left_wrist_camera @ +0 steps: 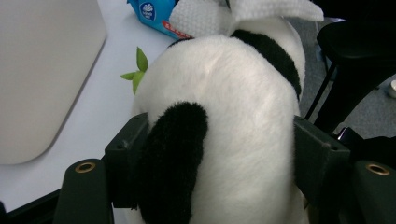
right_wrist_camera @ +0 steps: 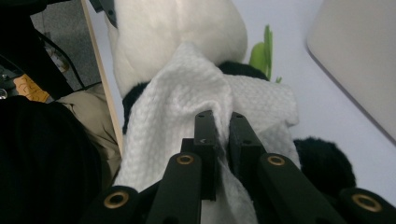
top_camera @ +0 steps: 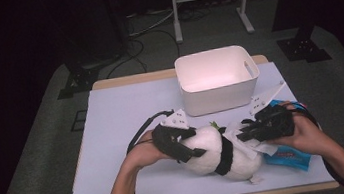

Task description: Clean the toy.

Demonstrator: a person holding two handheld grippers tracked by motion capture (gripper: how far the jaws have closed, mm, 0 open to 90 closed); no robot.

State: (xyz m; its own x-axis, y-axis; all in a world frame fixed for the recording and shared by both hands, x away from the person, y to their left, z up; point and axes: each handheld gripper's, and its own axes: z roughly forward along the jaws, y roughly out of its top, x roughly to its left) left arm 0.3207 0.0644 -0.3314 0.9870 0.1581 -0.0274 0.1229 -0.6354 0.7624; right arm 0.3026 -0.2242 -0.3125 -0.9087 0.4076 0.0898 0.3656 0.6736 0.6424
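Two grippers at work on one soft black-and-white plush panda [top_camera: 223, 153], lying on its side at the near middle of the pale blue-white table mat [top_camera: 114, 135]. Leftmost, left gripper [top_camera: 187, 150] clamped on the toy's round white end, jaws spread wide on both flanks with a black ear patch against one jaw, as seen in the left gripper view [left_wrist_camera: 219, 154]. Long axis of the toy roughly left to right across the table, slanting slightly toward the near edge at its right end; black band around the middle. Farther right, right gripper [top_camera: 245, 135] with jaws nearly closed, pinching a white textured wet wipe [right_wrist_camera: 187, 102] draped over the toy's body. Behind, at mid-table, white rectangular plastic bin [top_camera: 218, 78] with side handle slots, inside bare and brightly lit. Under the right hand, blue soft pack of wipes [top_camera: 289, 157] flat on the mat. Small green leaf sprig [right_wrist_camera: 261, 51] by the toy, plain in both gripper views, tiny from above. Weave of the wipe readable in the right gripper view alone.
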